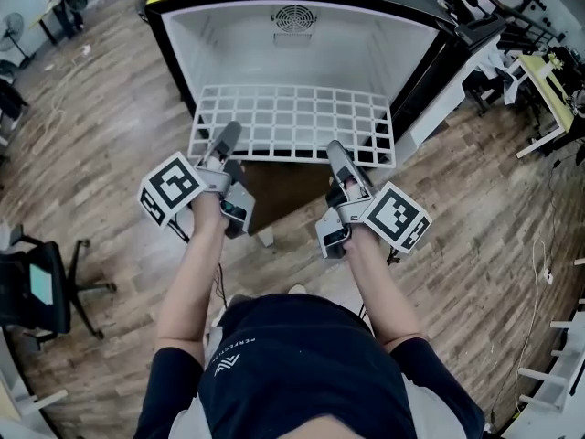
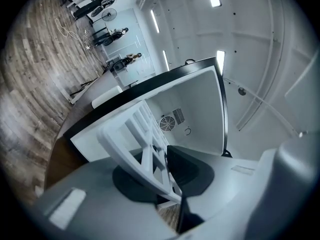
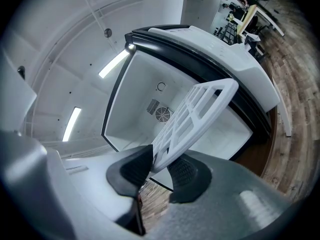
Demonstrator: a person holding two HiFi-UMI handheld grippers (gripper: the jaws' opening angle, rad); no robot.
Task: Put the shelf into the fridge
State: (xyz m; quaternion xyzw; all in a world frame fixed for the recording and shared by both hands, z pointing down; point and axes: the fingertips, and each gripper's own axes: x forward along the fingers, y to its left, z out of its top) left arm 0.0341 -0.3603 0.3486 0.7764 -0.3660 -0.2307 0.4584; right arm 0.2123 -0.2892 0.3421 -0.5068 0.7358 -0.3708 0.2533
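The white grid shelf (image 1: 292, 122) lies nearly level at the mouth of the open black fridge (image 1: 228, 44), its far edge inside the white interior and its near edge outside. My left gripper (image 1: 227, 141) is shut on the shelf's near edge at the left. My right gripper (image 1: 336, 152) is shut on that edge at the right. In the left gripper view the shelf (image 2: 145, 144) slants between the dark pads of the left gripper (image 2: 162, 176). The right gripper view shows the shelf's (image 3: 195, 111) edge pinched in the right gripper (image 3: 160, 168). A round fan grille (image 1: 294, 18) sits on the fridge's back wall.
The fridge door (image 1: 439, 99) stands open to the right. A black office chair (image 1: 41, 291) is at the left on the wooden floor. Desks (image 1: 548, 90) and chairs stand at the far right, and a cable (image 1: 539, 273) lies on the floor there.
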